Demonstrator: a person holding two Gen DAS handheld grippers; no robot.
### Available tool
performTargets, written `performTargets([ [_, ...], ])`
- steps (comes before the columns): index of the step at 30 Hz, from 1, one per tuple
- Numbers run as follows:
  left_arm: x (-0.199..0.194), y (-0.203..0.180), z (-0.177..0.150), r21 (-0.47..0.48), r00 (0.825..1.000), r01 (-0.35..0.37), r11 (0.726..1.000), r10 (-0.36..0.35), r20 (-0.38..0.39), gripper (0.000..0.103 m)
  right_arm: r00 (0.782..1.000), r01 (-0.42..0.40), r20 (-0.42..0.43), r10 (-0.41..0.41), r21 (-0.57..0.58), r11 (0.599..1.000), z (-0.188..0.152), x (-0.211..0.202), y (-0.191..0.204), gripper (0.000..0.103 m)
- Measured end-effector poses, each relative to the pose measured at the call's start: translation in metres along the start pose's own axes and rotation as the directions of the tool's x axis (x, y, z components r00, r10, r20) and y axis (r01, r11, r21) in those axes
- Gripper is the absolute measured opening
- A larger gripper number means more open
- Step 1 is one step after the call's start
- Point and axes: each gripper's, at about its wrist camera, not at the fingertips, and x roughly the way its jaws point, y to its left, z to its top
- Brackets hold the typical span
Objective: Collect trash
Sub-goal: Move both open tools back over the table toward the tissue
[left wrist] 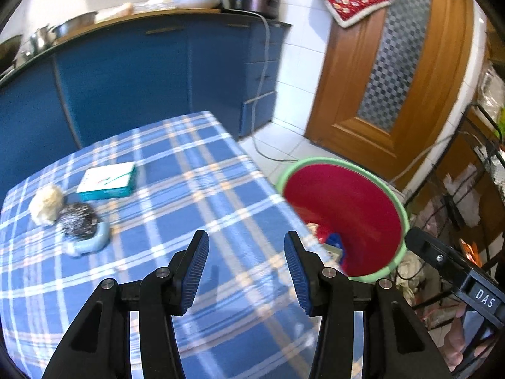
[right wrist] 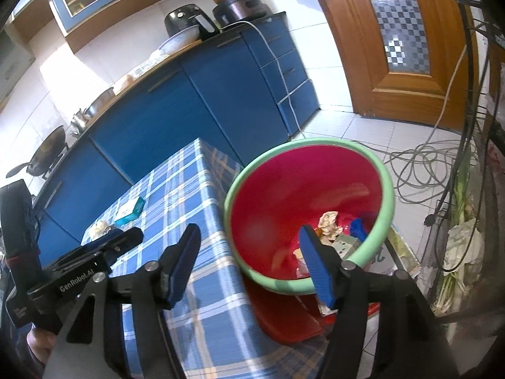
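- Trash already sits in the red bin with a green rim (right wrist: 311,148), which stands on the floor just off the right edge of the table: a crumpled paper wad (right wrist: 329,221), something blue (right wrist: 358,228) and a small pale carton (right wrist: 347,243) lie at its bottom, so part of the collecting looks done.
- Three things remain on the blue plaid tablecloth (left wrist: 195,189), all at its far left and well apart from the bin: a teal and white box (left wrist: 109,180), a whitish crumpled wad (left wrist: 47,203) just left of it, and a dark scouring pad (left wrist: 79,218) resting in a pale blue holder (left wrist: 91,243).
- Of these, the wad and perhaps the box look like trash; whether the scourer counts I cannot tell.
- Right gripper (right wrist: 251,259) hangs over the gap between the table edge and the bin, its right finger over the bin's mouth; its jaws stand spread with nothing between them.
- Left gripper (left wrist: 246,271) is above the bare near part of the cloth, jaws parted and empty, pointing toward the far edge of the table.
- My guess: one drop is finished and a reach toward the left-hand cluster comes next, so the job is somewhere past halfway but not complete.
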Motion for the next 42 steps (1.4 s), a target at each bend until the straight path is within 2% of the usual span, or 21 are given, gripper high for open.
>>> performTargets([
  [11,-0.023,0.075,0.000,-0.083,0.992,-0.122,0.989,0.125,0.032,0.051,0.999,-0.017,-0.036,0.016,-0.039,0.999,-0.003,0.016,0.033,0.078],
  [18,-0.035,0.128,0.010,-0.117,0.973,-0.222,0.968,0.228,0.036,0.051,0.998,-0.039,-0.055,0.034,-0.084,0.996,0.003,0.029,0.064,0.082],
  [25,-0.040,0.178,0.019,-0.169,0.954,-0.290,0.942,0.298,0.025,0.052,0.994,-0.074,-0.086,0.063,-0.128,0.989,0.007,0.046,0.094,0.083],
  [29,-0.032,0.202,0.022,-0.201,0.951,-0.302,0.932,0.310,0.012,0.057,0.992,-0.087,-0.102,0.071,-0.156,0.984,0.006,0.056,0.112,0.084],
  [42,0.026,0.252,0.023,-0.245,0.952,-0.305,0.920,0.296,-0.075,0.059,0.988,-0.082,-0.148,0.050,-0.214,0.973,0.004,0.096,0.152,0.086],
])
